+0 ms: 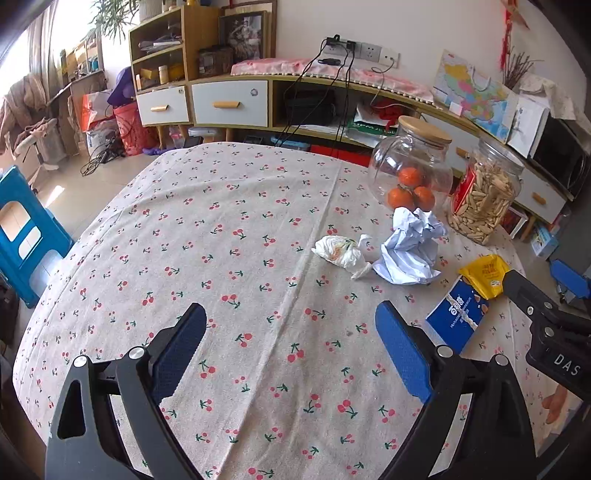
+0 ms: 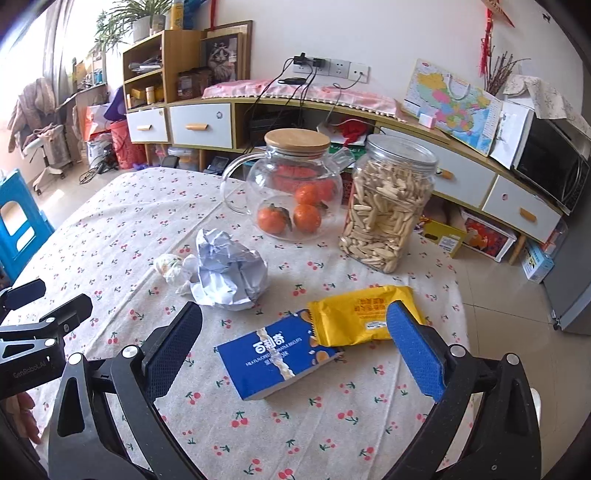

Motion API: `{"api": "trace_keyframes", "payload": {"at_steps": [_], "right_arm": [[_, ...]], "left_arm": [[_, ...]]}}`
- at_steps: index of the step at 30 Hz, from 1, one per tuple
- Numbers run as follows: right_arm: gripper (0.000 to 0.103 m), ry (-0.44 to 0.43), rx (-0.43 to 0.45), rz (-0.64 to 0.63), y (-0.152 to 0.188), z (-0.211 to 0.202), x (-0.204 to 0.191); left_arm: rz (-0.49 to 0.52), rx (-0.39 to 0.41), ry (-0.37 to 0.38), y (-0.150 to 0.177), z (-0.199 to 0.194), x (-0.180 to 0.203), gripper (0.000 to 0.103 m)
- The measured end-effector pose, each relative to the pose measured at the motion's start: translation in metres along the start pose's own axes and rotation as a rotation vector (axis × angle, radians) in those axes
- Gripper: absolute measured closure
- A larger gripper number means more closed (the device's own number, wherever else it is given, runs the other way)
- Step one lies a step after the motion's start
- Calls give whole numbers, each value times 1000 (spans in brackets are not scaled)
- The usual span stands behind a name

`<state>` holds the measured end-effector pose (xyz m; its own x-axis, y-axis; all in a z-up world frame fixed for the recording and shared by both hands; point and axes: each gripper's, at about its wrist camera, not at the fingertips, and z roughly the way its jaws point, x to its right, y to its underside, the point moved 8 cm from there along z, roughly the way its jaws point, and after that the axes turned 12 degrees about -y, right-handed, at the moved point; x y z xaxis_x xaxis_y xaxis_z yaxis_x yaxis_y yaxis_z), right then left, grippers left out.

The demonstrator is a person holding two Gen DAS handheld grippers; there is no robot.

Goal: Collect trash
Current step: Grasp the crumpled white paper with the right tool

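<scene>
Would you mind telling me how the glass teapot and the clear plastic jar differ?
The round glass teapot with a flat wooden lid has a handle and spout; the tall clear plastic jar has neither, and its lid is clear. The teapot holds a few oranges and is mostly empty; the jar is packed with pale finger biscuits. Both stand upright and closed on the cherry-print tablecloth.

White wall (image 2: 388, 33), long drawer cabinet (image 2: 207, 123), tiled floor (image 2: 517, 302), daylit window (image 1: 22, 55).

light: bright daylight, blown-out window (image 1: 22, 55) upper left | shadows: soft | edges: fisheye-bent, vignetted
</scene>
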<state>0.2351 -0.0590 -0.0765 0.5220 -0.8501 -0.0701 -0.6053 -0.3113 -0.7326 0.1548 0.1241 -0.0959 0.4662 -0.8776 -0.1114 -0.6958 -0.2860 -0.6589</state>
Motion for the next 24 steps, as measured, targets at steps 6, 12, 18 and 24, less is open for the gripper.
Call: {"api": "trace_keyframes", "payload": {"at_steps": [6,12,18,24], "right_arm": [[7,-110,-41,-85,-15,43,-32],[7,-143,-75,-36,-28,80,-35],[18,-160,-110,-14,-30,107,-37],[48,-171,-100,23,-21,90,-30]], "left_arm": [[-59,-36,-4,3,6,-31,13],[-74,-34,-2,1,5,-43,13],[-87,-44,8,0,7,-44,13],[-107,-62,45,-3,8,-36,13]]}}
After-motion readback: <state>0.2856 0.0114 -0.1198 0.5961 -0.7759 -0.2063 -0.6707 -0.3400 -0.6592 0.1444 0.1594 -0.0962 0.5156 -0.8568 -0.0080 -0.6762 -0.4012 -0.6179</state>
